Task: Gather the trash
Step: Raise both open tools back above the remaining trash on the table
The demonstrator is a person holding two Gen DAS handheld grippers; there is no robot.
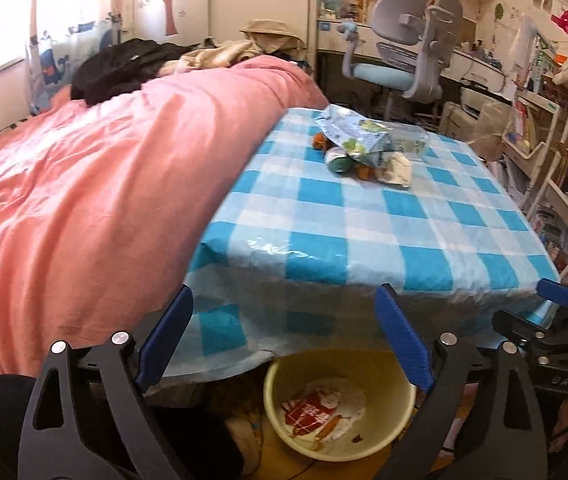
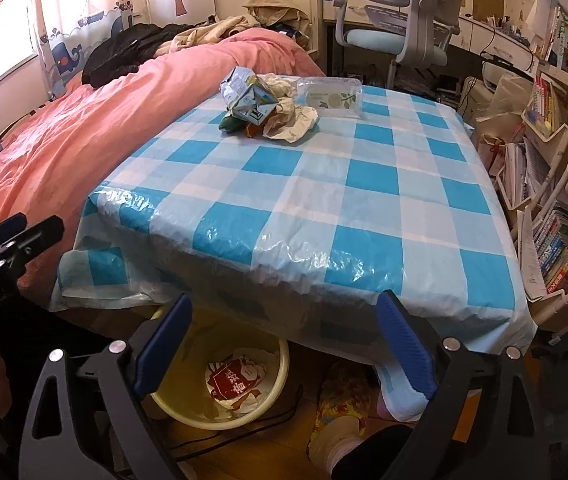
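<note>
Both your tools stand wide apart with nothing between the pads. Your left tool (image 1: 284,332) hangs over the near edge of the worktop (image 1: 364,216), above the yellow bin (image 1: 276,384) on the floor under the overhanging checked cloth; your right tool (image 2: 284,336) sits just to its right, also at the near edge, with the bin (image 2: 284,364) showing between and below its fingers (image 2: 404,344). In the left view the other tool's blue pad and black frame show at the right edge, and in the right view the left tool's frame shows at the left edge, so the two are close side by side. The bin already holds a red wrapper (image 1: 308,408) lying on white paper. The rest of the trash (image 2: 264,108) sits in one heap at the far end of the worktop, well apart from both tools: a crushed blue-white carton (image 2: 248,96), crumpled white paper (image 2: 292,120), a green piece and some orange bits tucked under the carton. A clear pack of wipes (image 2: 330,96) lies just beside the heap on its right. A pink bed (image 1: 104,160) runs along the worktop's left side, and a grey chair (image 1: 408,40) stands beyond the far end.
</note>
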